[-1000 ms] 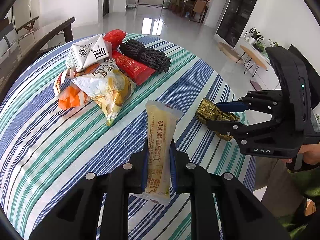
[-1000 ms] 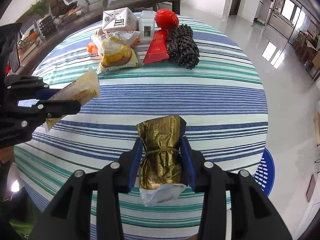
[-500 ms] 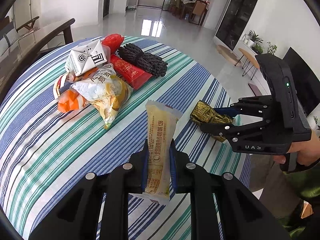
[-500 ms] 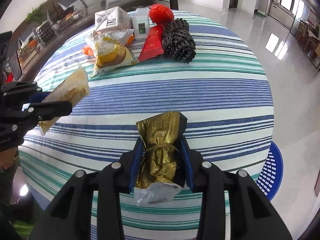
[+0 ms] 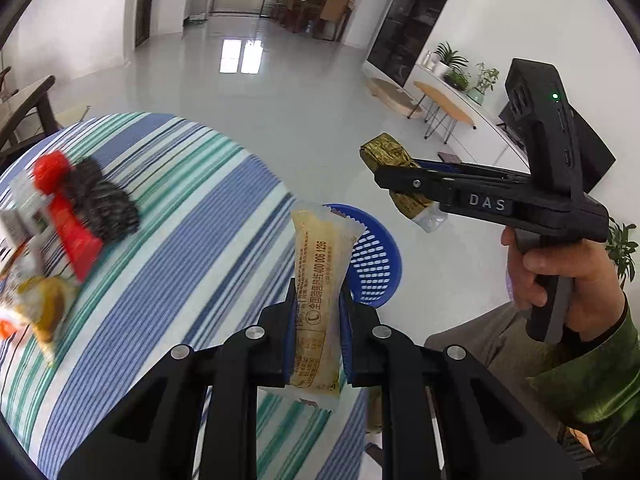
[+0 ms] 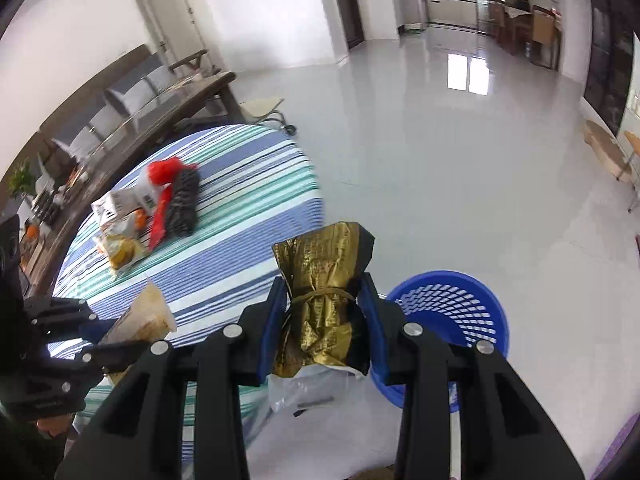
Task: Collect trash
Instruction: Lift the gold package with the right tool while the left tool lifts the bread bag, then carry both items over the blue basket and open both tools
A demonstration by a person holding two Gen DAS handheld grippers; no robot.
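A: Left tongs point(image 5: 317, 322) are clamped on the yellow wrapper point(image 5: 320, 280), bottom centre of its view, with the blue basket point(image 5: 374, 256) right behind.

B: Yep, and the right tongs point(image 6: 323, 322) pinch the gold wrapper point(image 6: 325, 280), low centre; the basket point(image 6: 452, 312) sits lower right on the floor. The remaining trash point(image 6: 160, 204) lies on the striped desk point(image 6: 248, 216), left.

Striped tablecloth point(image 5: 192, 216), glossy white floor point(image 6: 440, 128), wooden side table point(image 5: 444, 106), potted plants point(image 5: 452, 58).
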